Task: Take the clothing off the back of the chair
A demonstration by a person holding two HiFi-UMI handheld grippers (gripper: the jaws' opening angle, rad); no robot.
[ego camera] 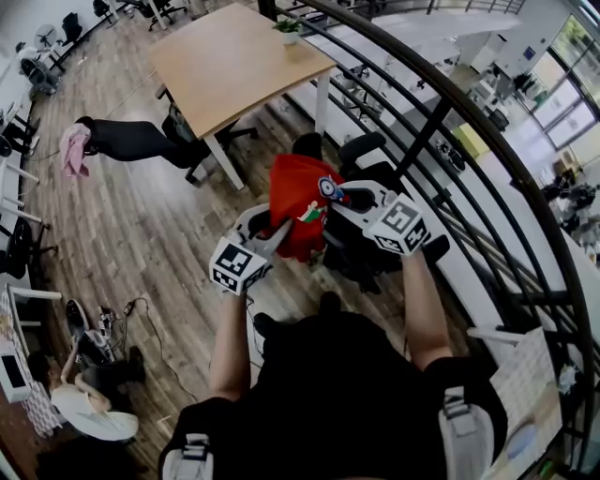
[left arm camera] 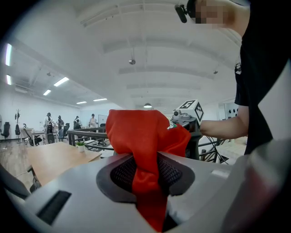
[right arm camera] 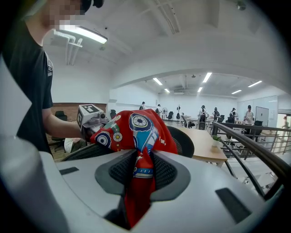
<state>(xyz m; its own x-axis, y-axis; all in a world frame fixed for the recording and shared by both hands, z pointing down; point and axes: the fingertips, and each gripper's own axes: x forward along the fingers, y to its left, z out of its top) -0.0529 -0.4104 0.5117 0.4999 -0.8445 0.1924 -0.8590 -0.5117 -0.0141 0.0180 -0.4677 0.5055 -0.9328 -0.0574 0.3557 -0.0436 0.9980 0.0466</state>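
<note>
A red garment [ego camera: 298,206] with a printed colourful pattern hangs over the back of a black office chair [ego camera: 361,246] in the middle of the head view. My left gripper [ego camera: 274,234] is shut on its left lower side, red cloth [left arm camera: 145,168] bunched between the pads. My right gripper [ego camera: 339,200] is shut on the garment's right side, where the printed fabric [right arm camera: 138,150] is pinched between the jaws. The chair's mesh back [right arm camera: 182,141] shows behind the cloth in the right gripper view.
A wooden table [ego camera: 234,58] stands beyond the chair, with a small plant [ego camera: 289,28] on its corner. A black curved railing [ego camera: 469,159] runs along the right. A person [ego camera: 89,394] sits on the floor at lower left. Other chairs [ego camera: 141,142] stand nearby.
</note>
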